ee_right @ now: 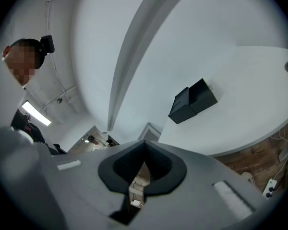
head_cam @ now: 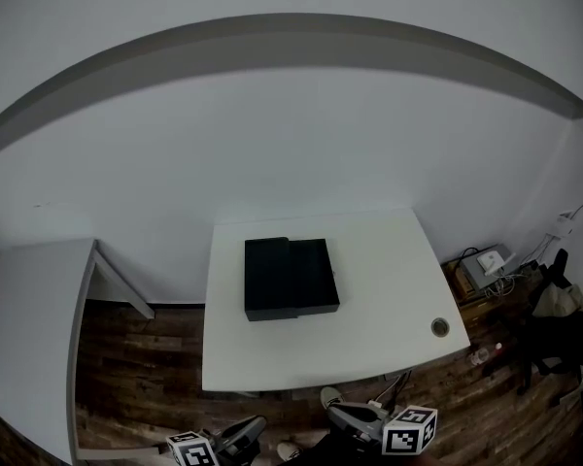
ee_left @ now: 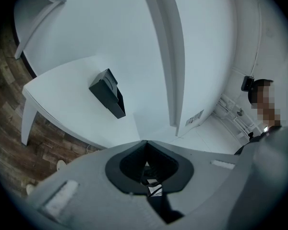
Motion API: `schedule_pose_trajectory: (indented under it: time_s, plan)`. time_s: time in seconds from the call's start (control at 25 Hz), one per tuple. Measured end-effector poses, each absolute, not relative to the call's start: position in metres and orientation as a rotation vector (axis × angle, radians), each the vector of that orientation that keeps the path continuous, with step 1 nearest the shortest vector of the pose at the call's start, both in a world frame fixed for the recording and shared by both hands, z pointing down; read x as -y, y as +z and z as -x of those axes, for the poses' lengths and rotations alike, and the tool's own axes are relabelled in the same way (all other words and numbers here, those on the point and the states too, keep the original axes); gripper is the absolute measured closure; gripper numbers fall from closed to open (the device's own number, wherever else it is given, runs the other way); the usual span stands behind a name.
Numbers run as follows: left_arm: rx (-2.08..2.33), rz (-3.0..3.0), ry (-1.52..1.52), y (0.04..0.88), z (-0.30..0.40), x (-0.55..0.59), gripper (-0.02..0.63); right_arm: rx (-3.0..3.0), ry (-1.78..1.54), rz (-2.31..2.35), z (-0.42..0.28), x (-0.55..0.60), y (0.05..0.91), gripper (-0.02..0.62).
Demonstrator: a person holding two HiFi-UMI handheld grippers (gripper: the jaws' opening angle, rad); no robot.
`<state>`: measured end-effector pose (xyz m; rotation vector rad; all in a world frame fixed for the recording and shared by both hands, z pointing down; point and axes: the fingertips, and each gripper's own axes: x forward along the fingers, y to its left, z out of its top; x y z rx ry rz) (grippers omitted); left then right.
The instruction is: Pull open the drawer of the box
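Head view: a matte black box [head_cam: 291,278] lies flat on a smooth white worktop [head_cam: 379,357], toward 10 o'clock from its middle. The box is a low, sharp-edged rectangle. Its long axis runs from 9 to 3 o'clock, and a seam from 12 to 6 o'clock splits the top into two panels. Which side the drawer faces cannot be told. A round metal-rimmed hole [head_cam: 440,327] sits near the worktop's 4 o'clock corner. Dark wood-plank floor [head_cam: 136,357] surrounds it. At 6 o'clock, well apart from the box, the grey left hand-held gripper [head_cam: 253,425] and right hand-held gripper [head_cam: 338,416] each carry a marker cube [head_cam: 410,429]

Left gripper view: the smooth grey jaws are pressed together with nothing between them. The box stands at 11 o'clock, far off, tilted, with one panel stepped lower than the other

Right gripper view: the jaws are likewise together and empty. The box lies at 2 o'clock on the worktop, its lower panel toward 8 o'clock and its taller block toward 2 o'clock
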<state>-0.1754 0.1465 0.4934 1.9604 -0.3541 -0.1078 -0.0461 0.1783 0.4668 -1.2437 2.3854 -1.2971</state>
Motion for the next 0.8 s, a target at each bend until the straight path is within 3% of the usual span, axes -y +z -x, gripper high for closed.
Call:
schedule_pose_trajectory:
  time_s: [0.8]
  plan:
    - [0.392,-1.974,-0.158,0.481,0.192,-0.139,0.601,-2.488,-1.278,1.186,0.078,-0.176,0.461,0.592]
